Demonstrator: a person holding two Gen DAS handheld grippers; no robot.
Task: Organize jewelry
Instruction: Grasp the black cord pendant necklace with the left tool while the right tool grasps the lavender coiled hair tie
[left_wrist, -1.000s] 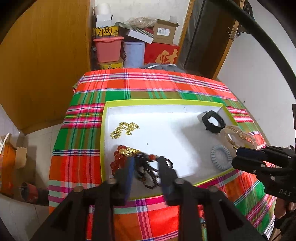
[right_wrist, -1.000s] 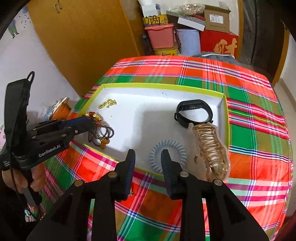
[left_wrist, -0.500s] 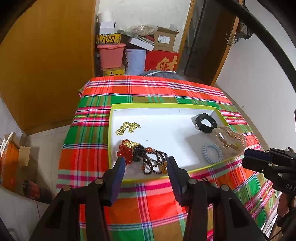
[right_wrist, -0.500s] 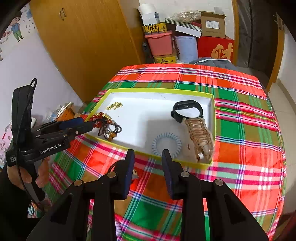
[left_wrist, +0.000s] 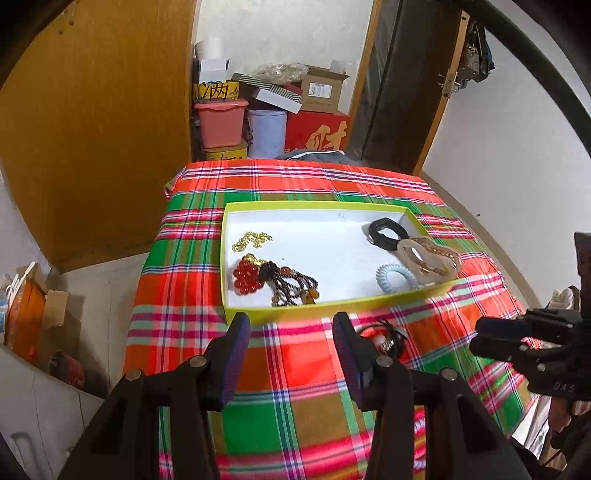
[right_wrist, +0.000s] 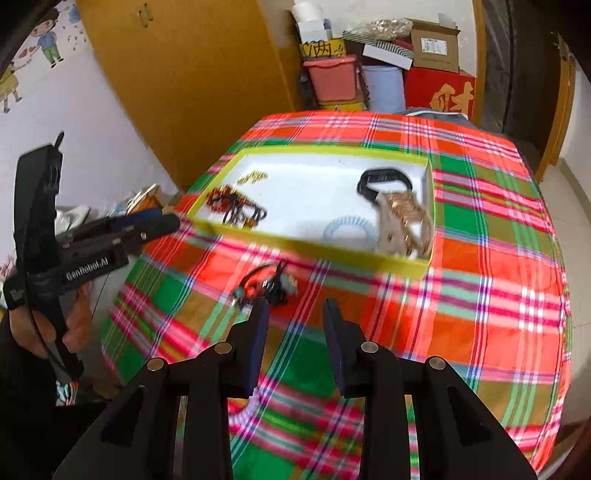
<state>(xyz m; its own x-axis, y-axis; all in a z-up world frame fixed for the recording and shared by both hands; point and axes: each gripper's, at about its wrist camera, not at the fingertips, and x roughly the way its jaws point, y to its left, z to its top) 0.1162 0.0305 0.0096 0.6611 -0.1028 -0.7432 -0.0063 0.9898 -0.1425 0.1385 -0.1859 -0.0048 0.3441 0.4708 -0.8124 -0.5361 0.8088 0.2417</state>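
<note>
A yellow-rimmed white tray (left_wrist: 332, 306) on the plaid cloth holds a gold chain (left_wrist: 251, 240), red beads (left_wrist: 246, 277), dark bead strands (left_wrist: 293, 286), a black wristband (left_wrist: 386, 232), a blue coil hair tie (left_wrist: 392, 277) and a heart-shaped clear case (left_wrist: 430, 260). My left gripper (left_wrist: 291, 325) hangs open and empty in front of the tray's near wall. A dark corded trinket (right_wrist: 266, 284) lies on the cloth outside the tray (right_wrist: 306, 245). Just before it, my right gripper (right_wrist: 295, 310) is open, nothing between its fingers.
The left gripper (right_wrist: 159, 221), held in a hand (right_wrist: 74, 325), is at the left of the right wrist view. Boxes, a pink bin (left_wrist: 221, 122) and a blue bucket (left_wrist: 266, 133) stand behind the table. A wooden wardrobe (left_wrist: 92, 129) stands at the left.
The left jaws widened and let go of the dark bead strands, which now lie in the tray. Both grippers drew back from the tray toward the near table edge.
</note>
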